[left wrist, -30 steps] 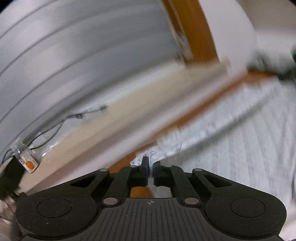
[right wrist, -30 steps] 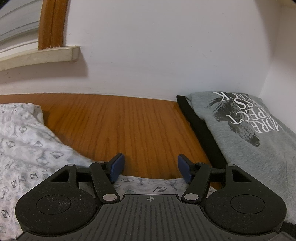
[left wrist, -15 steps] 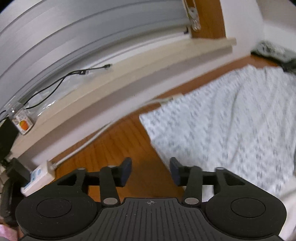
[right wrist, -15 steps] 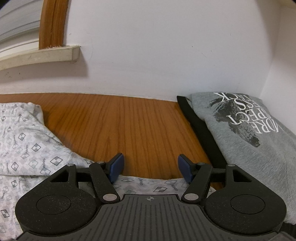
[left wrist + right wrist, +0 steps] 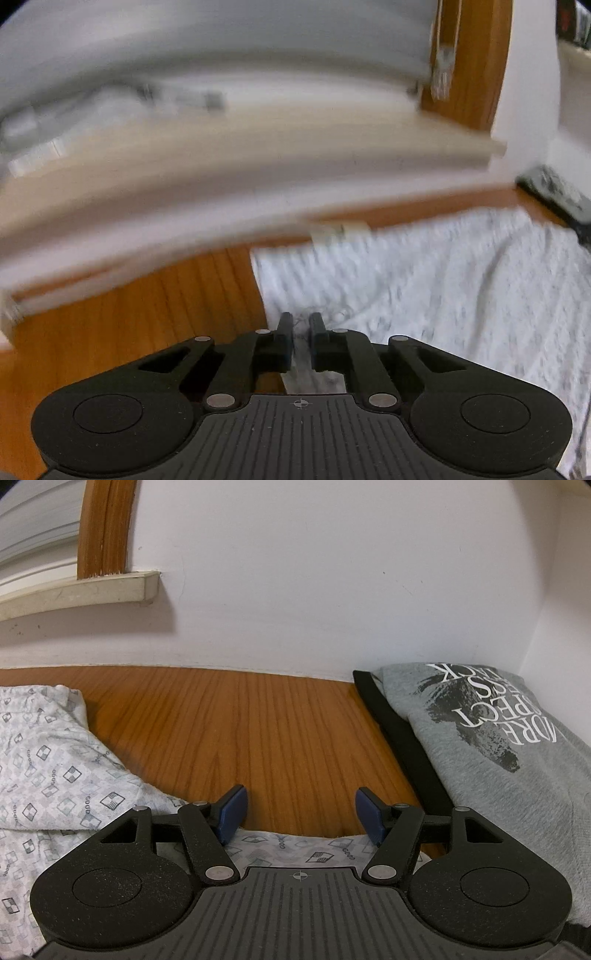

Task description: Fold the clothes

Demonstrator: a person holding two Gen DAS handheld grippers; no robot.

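left gripper [image 5: 301,325] closing on patterned cloth [image 5: 443,288] edge; table [image 5: 277,731] beside.

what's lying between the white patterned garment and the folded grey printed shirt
Only bare wooden tabletop separates white patterned garment from folded grey printed shirt, in the right wrist view.

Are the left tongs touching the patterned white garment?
Touching. The left wrist view shows the left tongs closing on the patterned white garment, its edge pinched between them.
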